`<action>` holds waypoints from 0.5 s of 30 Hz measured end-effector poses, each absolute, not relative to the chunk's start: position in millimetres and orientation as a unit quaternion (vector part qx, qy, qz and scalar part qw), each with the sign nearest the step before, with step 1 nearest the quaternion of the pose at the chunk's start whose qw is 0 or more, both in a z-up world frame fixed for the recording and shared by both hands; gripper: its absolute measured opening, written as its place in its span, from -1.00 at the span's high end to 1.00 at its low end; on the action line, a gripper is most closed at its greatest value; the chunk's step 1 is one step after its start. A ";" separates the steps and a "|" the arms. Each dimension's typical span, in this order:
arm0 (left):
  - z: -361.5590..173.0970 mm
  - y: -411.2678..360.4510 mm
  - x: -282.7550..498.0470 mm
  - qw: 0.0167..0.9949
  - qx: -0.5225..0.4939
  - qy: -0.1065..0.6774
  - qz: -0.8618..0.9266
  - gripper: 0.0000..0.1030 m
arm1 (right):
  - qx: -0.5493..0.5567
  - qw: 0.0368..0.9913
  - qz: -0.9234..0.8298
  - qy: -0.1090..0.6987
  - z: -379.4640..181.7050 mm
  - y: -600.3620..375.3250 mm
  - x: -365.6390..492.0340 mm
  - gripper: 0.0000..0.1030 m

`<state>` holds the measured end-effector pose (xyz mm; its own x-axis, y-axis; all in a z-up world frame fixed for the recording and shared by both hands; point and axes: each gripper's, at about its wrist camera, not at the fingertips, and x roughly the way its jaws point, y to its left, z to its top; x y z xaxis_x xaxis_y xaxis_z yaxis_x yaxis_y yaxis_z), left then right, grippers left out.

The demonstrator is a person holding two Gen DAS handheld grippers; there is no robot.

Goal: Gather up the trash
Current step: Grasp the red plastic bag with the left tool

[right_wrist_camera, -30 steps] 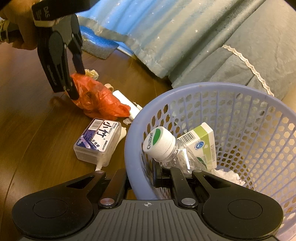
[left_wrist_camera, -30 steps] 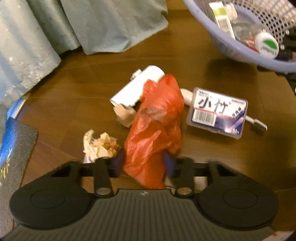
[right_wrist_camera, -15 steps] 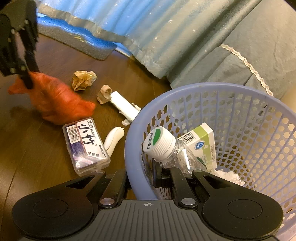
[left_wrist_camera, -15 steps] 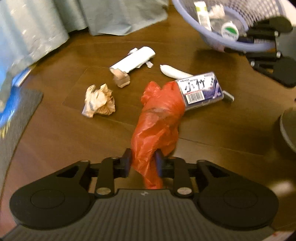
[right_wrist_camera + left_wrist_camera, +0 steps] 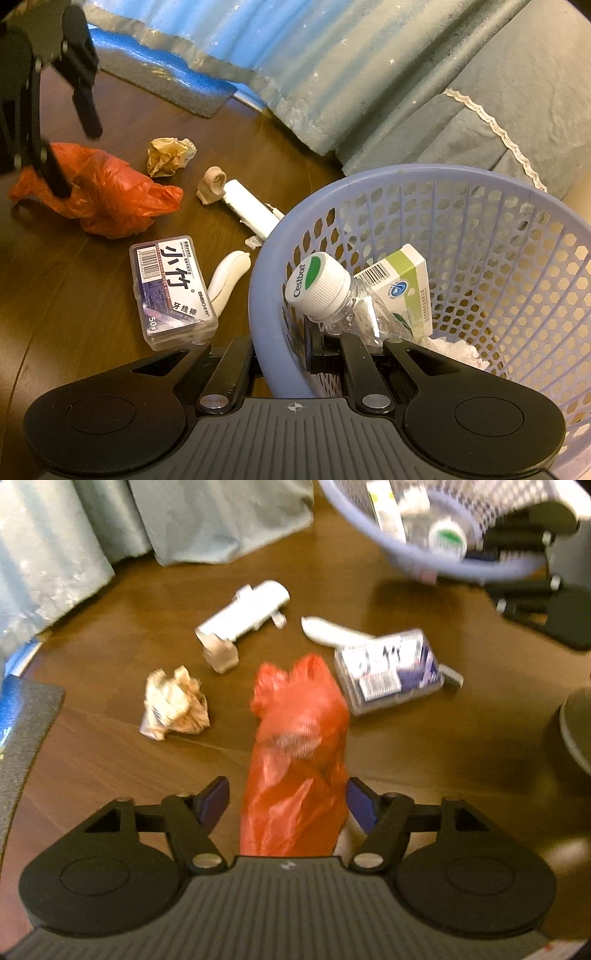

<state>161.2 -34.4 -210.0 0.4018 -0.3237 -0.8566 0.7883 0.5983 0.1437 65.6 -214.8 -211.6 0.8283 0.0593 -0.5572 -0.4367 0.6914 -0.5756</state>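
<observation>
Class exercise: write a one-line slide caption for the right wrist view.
Right claw clamps the lavender basket rim while the left claw is opening around the red bag.

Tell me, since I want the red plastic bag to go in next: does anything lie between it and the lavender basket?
Yes. On the floor between the red plastic bag and the lavender basket lie the clear floss-pick box and a white handle. Lifted over the rim, nothing visible blocks it. The left gripper is opening around the bag.
</observation>
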 end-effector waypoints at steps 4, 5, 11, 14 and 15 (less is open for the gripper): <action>-217.1 -33.1 162.1 0.786 0.280 0.431 -0.343 0.31 | -0.367 0.883 0.140 0.257 -211.6 -214.9 65.6 0.90; -216.8 -31.8 161.8 0.785 0.279 0.434 -0.343 0.47 | -0.367 0.883 0.140 0.257 -211.6 -214.6 65.7 0.90; -198.1 -26.3 158.1 0.792 0.259 0.440 -0.334 0.74 | -0.365 0.884 0.139 0.258 -211.2 -214.5 65.8 0.90; -184.5 -25.9 155.6 0.797 0.249 0.437 -0.333 0.74 | -0.366 0.883 0.140 0.258 -211.6 -214.3 65.7 0.90; -181.0 -26.4 155.4 0.799 0.247 0.436 -0.333 0.74 | -0.366 0.883 0.140 0.258 -211.3 -214.2 65.9 0.90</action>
